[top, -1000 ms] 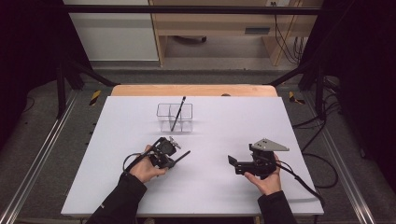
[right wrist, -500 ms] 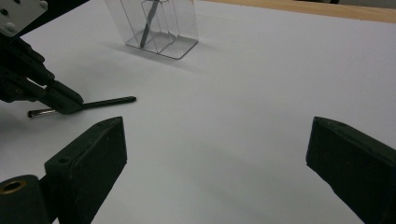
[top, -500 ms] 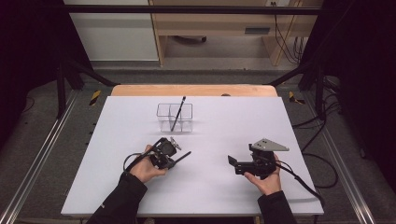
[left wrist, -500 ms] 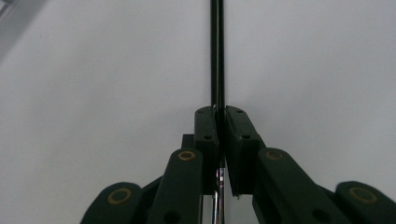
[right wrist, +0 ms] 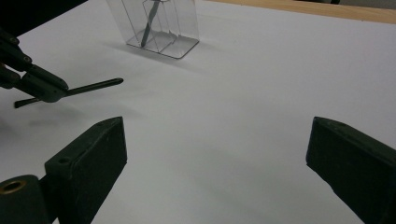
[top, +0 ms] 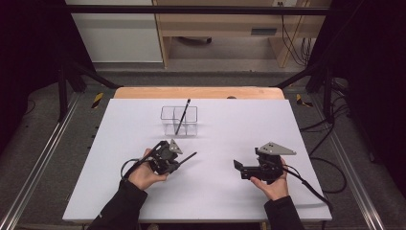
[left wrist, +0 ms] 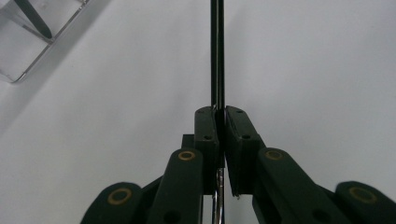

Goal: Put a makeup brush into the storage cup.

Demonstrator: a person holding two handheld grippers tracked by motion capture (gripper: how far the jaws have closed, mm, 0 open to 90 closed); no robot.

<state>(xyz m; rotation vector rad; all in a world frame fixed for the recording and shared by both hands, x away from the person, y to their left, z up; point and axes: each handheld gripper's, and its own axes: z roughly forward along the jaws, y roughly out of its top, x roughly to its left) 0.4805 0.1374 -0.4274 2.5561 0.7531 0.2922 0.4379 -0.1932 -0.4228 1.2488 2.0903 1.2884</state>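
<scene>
The left gripper [top: 178, 160] is clamping a thin black pen [left wrist: 217, 56] between its jaws, gripping it partway along the shaft so that most of the length is sticking out ahead and a short tail is running back behind the pads. In the high view the pen [top: 187, 157] is hanging low over the white table [top: 306, 143], pointing up and to the right, well short of the clear plastic holder [top: 179, 120], where a second dark pen [top: 182, 116] is leaning inside. The right gripper [top: 238, 166] is resting near the table's front with its jaws spread wide and nothing between them. The held pen is looking light, stiff and smooth, so it is probably apt to pivot or slide in the pads if tipped quickly; a hold nearer the middle is likely giving the best balance. Whether the front end is the writing tip is hard to tell at this size. The holder is looking light too, and a nudge from the pen could be shifting it.
</scene>
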